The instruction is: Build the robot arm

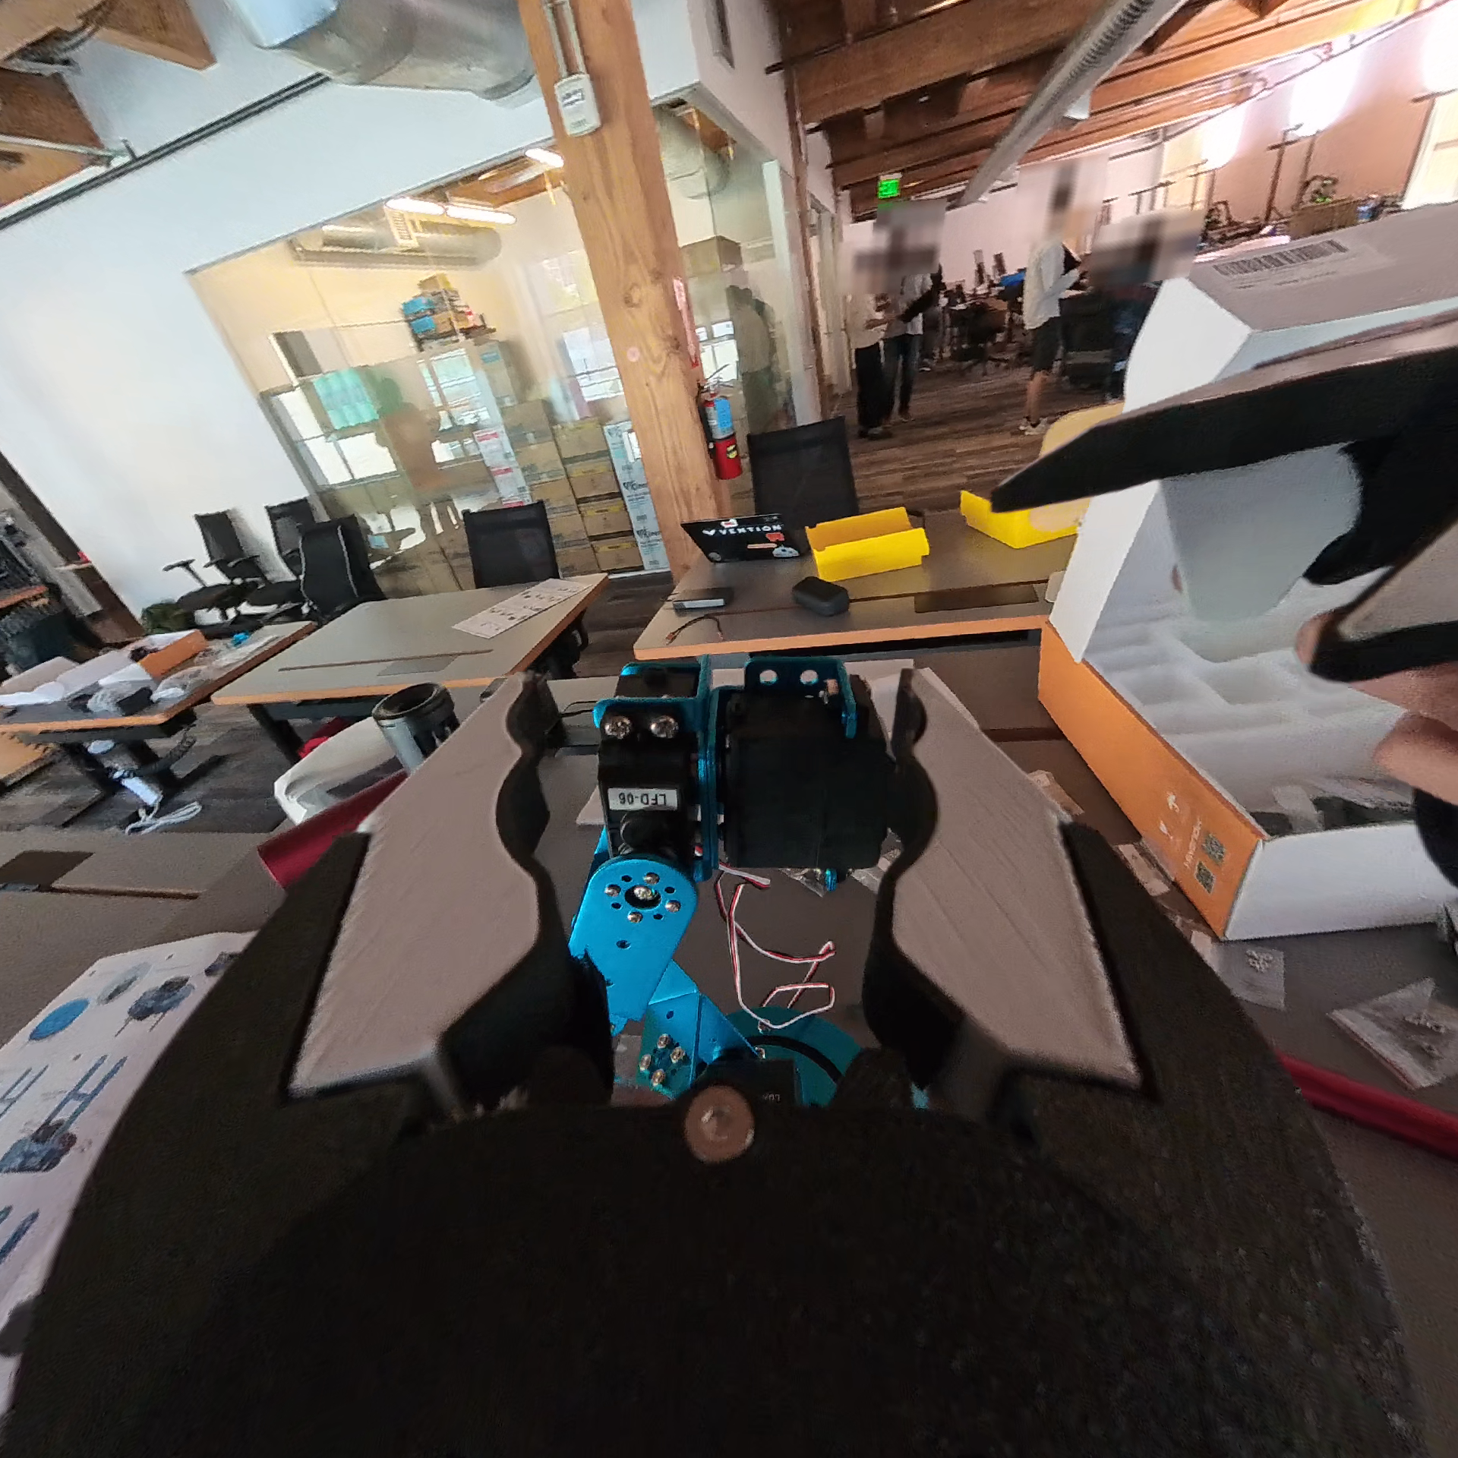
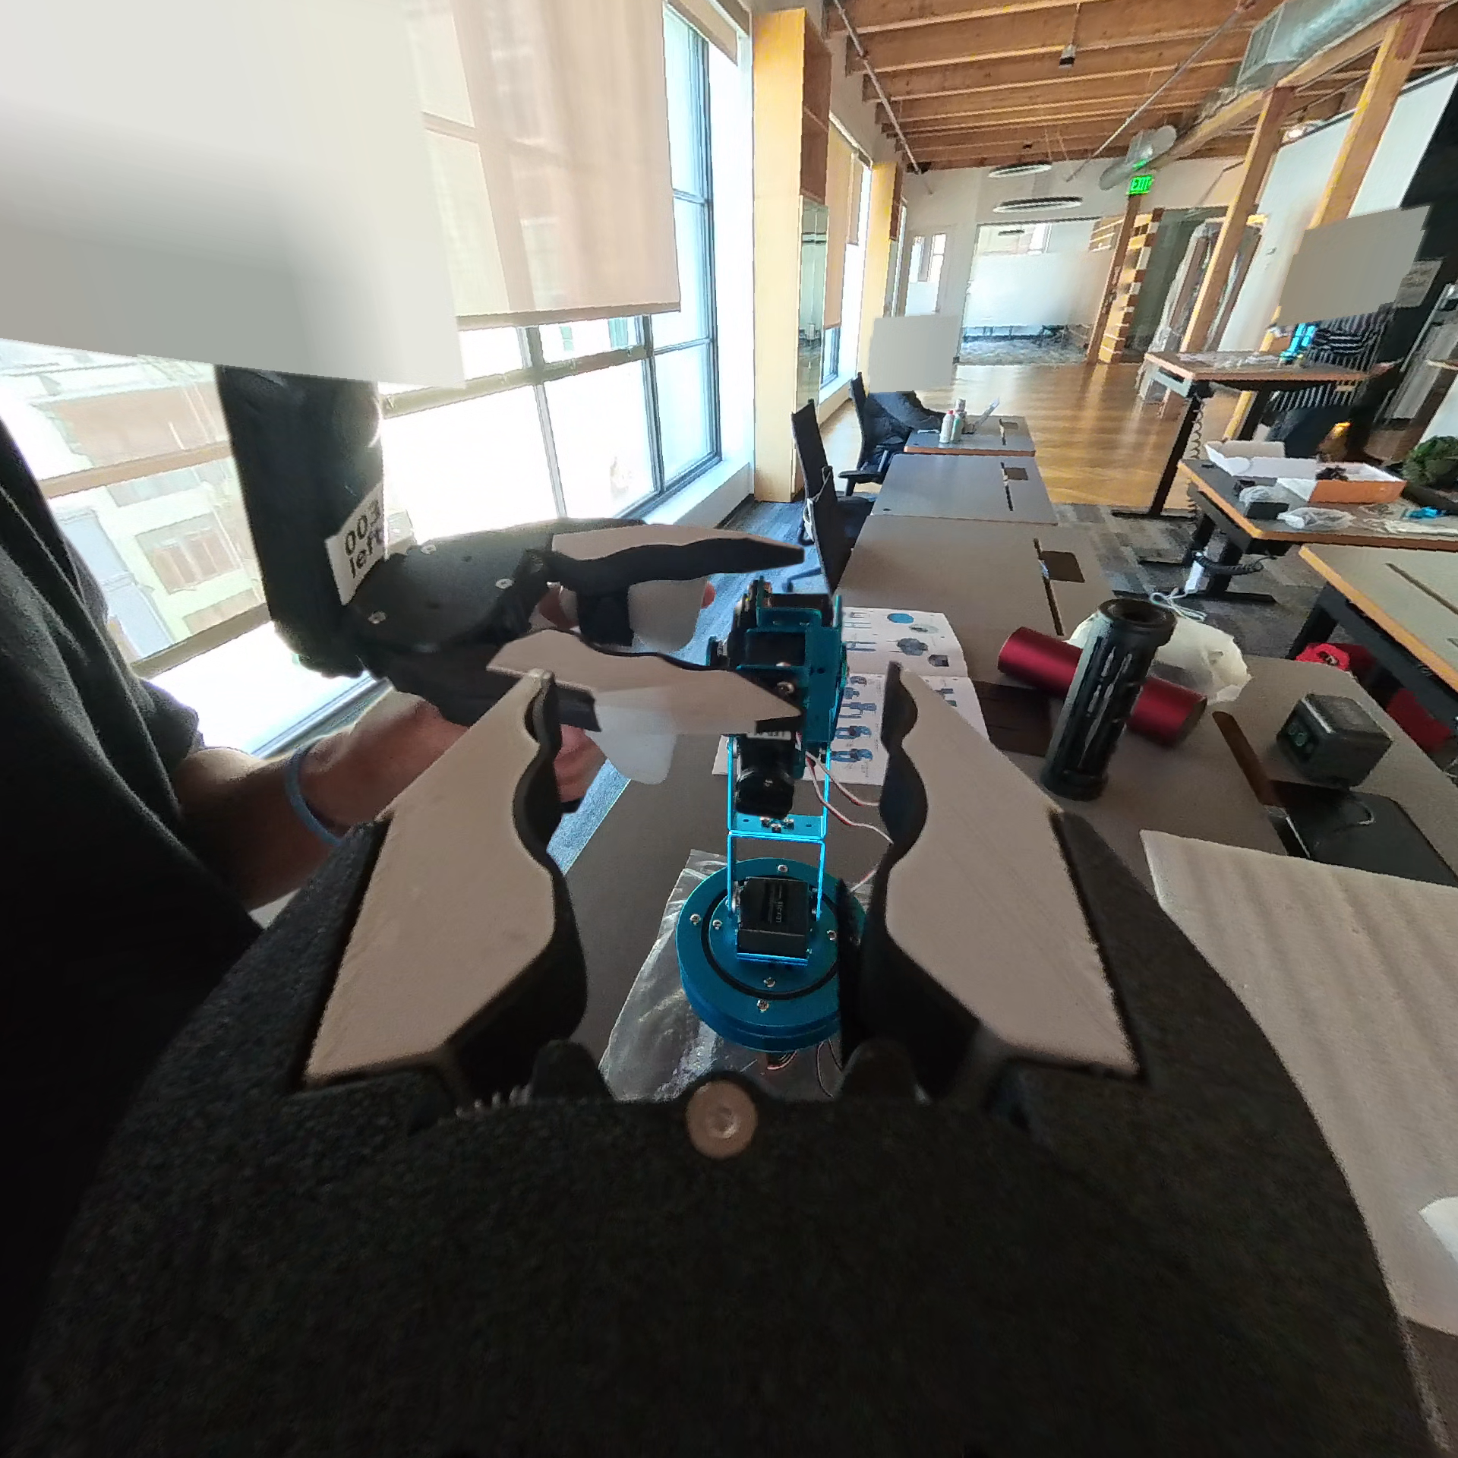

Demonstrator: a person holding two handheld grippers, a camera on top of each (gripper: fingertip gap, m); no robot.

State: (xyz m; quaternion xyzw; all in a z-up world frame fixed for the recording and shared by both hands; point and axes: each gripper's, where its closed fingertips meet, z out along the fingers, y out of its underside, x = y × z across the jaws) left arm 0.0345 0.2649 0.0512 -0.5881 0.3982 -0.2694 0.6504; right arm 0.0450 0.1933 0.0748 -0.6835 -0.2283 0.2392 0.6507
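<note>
A small blue metal robot arm with black servos [image 1: 742, 773] stands upright on its round blue base [image 2: 761, 955] on a grey table. My left gripper [image 1: 714, 686] is open, its fingers on either side of the arm's top servo block; the right finger is very close to it. In the right wrist view the left gripper [image 2: 797, 631] comes in from the left at the arm's top. My right gripper [image 2: 716, 674] is open and empty, lower down, with the base and lower bracket between its fingers. One of its fingers [image 1: 1183, 450] shows at the upper right of the left wrist view.
An open orange and white box [image 1: 1144, 789] with foam stands to the right. A printed sheet [image 1: 79, 1065] lies to the left. A red cylinder [image 2: 1168, 702], a black cylinder [image 2: 1104, 694] and a foam sheet [image 2: 1302, 986] lie nearby. A plastic bag [image 2: 655, 1010] lies under the base.
</note>
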